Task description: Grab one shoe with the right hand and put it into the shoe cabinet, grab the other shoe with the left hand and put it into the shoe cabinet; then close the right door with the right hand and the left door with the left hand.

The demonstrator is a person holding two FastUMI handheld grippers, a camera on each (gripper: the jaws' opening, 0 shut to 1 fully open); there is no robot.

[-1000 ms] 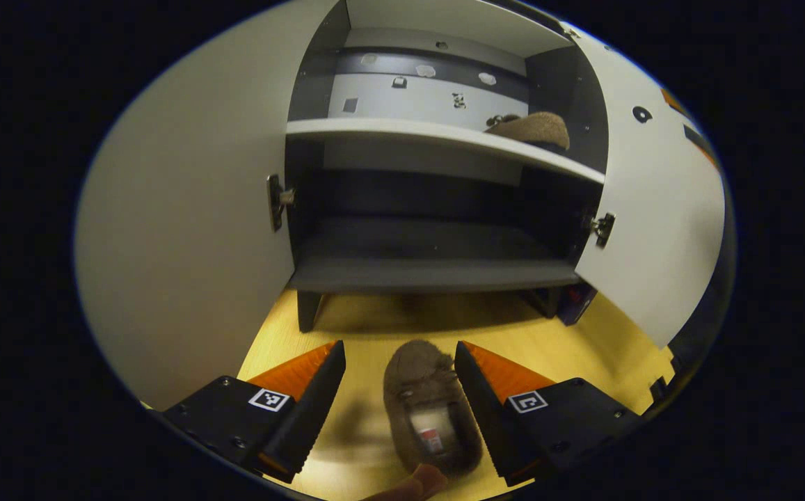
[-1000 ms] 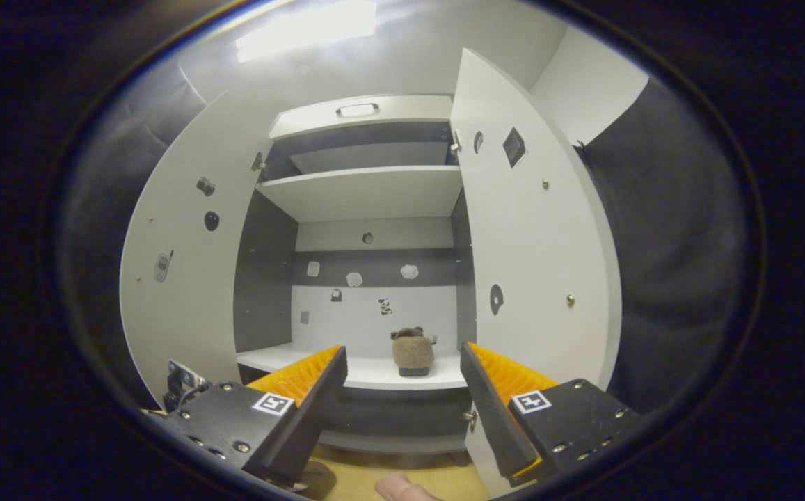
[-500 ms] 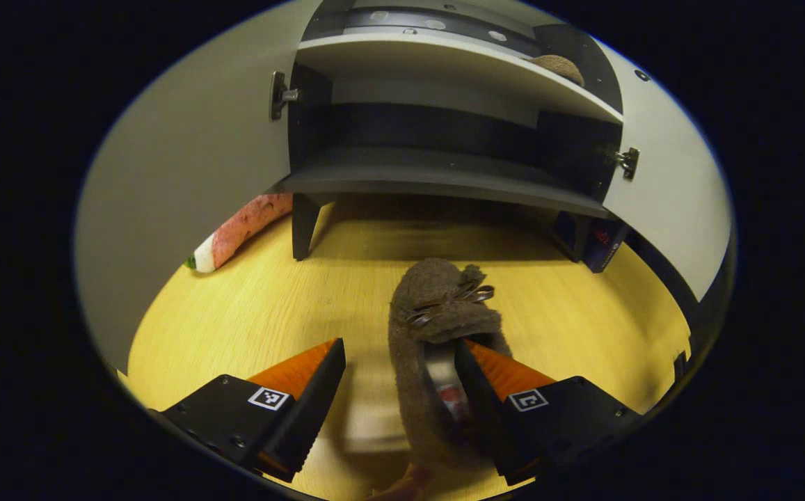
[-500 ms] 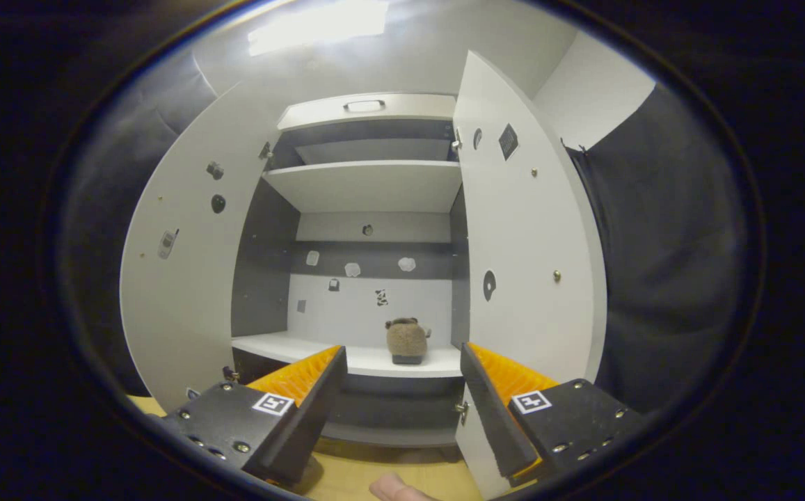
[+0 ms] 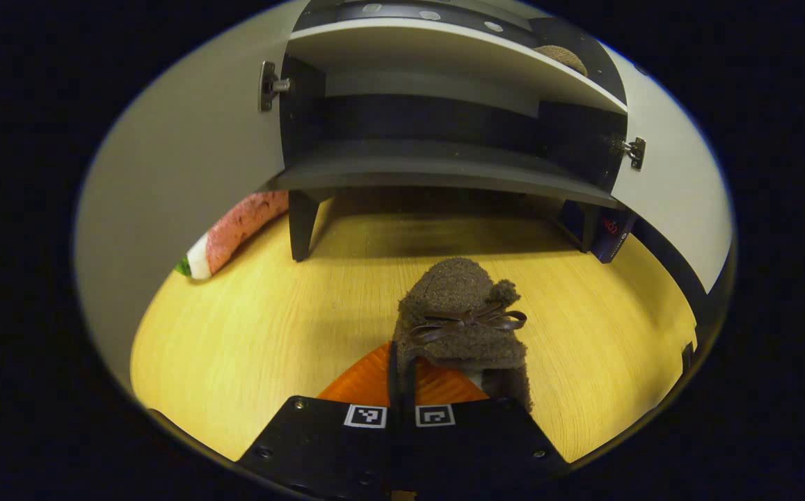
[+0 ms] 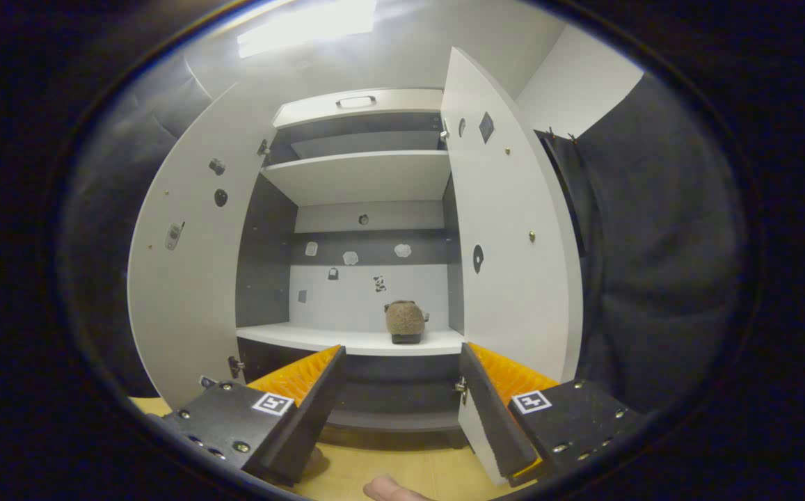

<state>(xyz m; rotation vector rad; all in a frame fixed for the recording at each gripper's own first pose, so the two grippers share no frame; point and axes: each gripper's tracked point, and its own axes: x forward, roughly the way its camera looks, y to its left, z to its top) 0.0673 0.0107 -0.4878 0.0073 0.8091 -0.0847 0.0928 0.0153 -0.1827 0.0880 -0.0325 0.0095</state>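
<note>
Gripping one shoe [image 5: 463,327] on floor, left tongs [image 5: 402,376] clamped; second shoe [image 6: 404,319] shelved; right tongs [image 6: 399,400] wide.

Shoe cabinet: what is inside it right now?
Inside the shoe cabinet, one brown shoe sits on the white shelf, toward the right. The dark lower shelf looks bare, though its shadowed back is hard to read.

Pale wood floor [image 5: 249,334] — dark cloth wall [image 6: 659,229] — bright ceiling light [image 6: 305,24].
</note>
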